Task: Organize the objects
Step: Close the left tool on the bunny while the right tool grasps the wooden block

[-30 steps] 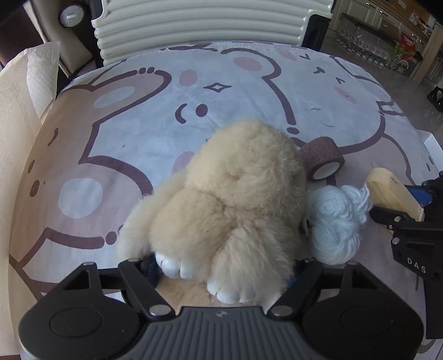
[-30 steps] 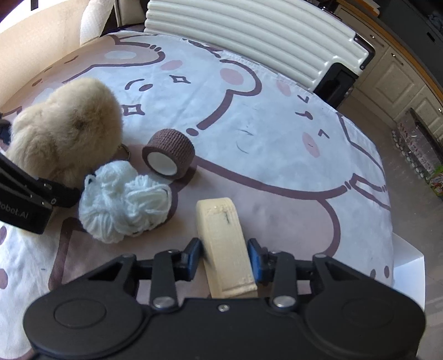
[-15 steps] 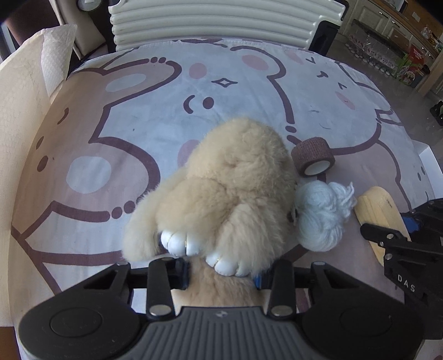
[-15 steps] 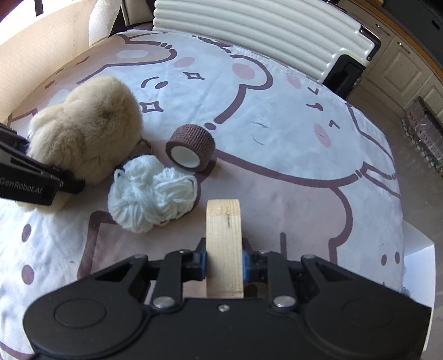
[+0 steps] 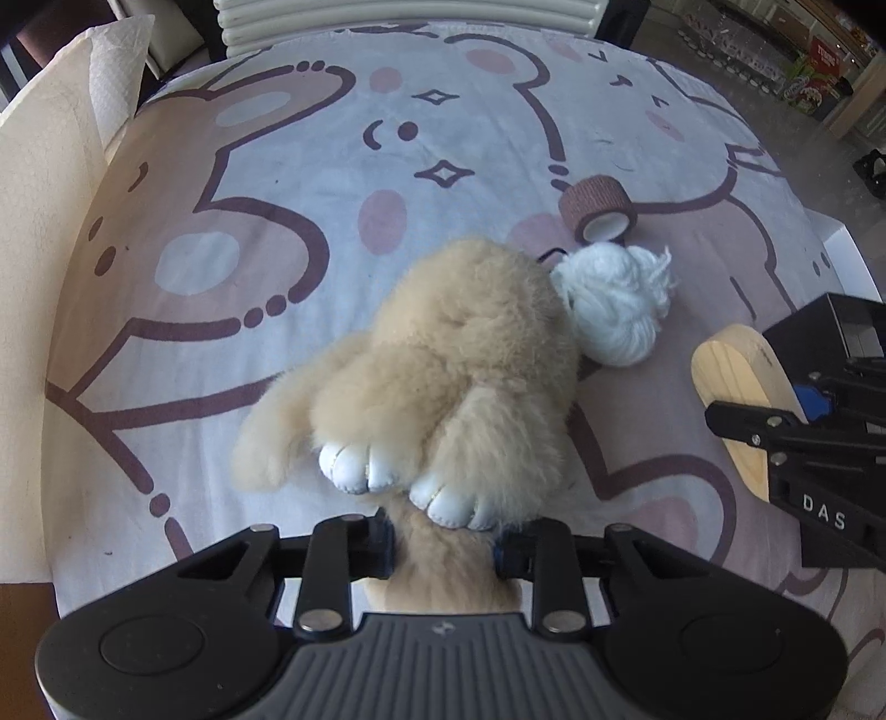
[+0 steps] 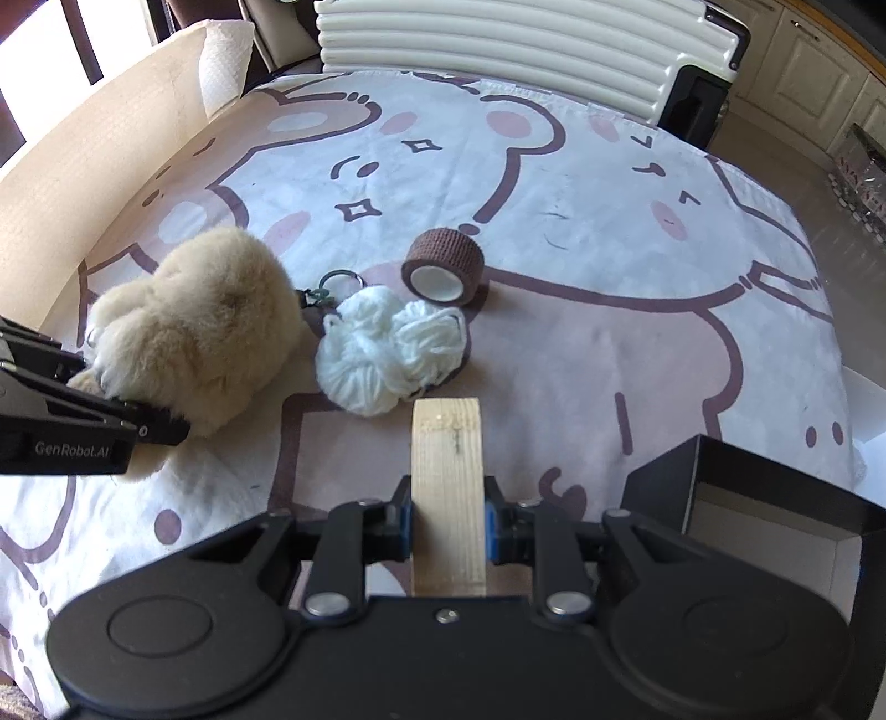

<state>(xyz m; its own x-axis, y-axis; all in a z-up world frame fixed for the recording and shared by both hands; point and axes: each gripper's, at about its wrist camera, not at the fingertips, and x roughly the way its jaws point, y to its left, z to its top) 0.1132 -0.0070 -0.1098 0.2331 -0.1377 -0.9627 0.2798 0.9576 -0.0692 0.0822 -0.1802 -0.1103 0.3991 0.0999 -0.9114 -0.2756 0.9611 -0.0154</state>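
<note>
My left gripper [image 5: 443, 545] is shut on the beige plush bunny [image 5: 443, 360], squeezing its lower end, and holds it over the bear-print cloth [image 5: 249, 183]; the bunny also shows in the right wrist view [image 6: 205, 332]. My right gripper [image 6: 448, 523] is shut on a light wooden block [image 6: 447, 471], also seen in the left wrist view [image 5: 736, 393]. A ball of white yarn [image 6: 387, 349] and a brown tape roll [image 6: 443, 266] lie on the cloth between the two grippers.
A black open box [image 6: 775, 526] stands at the right, close to my right gripper. A cardboard wall [image 5: 39, 221] runs along the left. A white ribbed case [image 6: 526, 39] stands at the far edge. A key ring [image 6: 340, 277] lies by the bunny.
Both grippers closed and pulled back and up: the left on the bunny, the right on the wooden block, which turned on edge. The black box came into view at the right.
</note>
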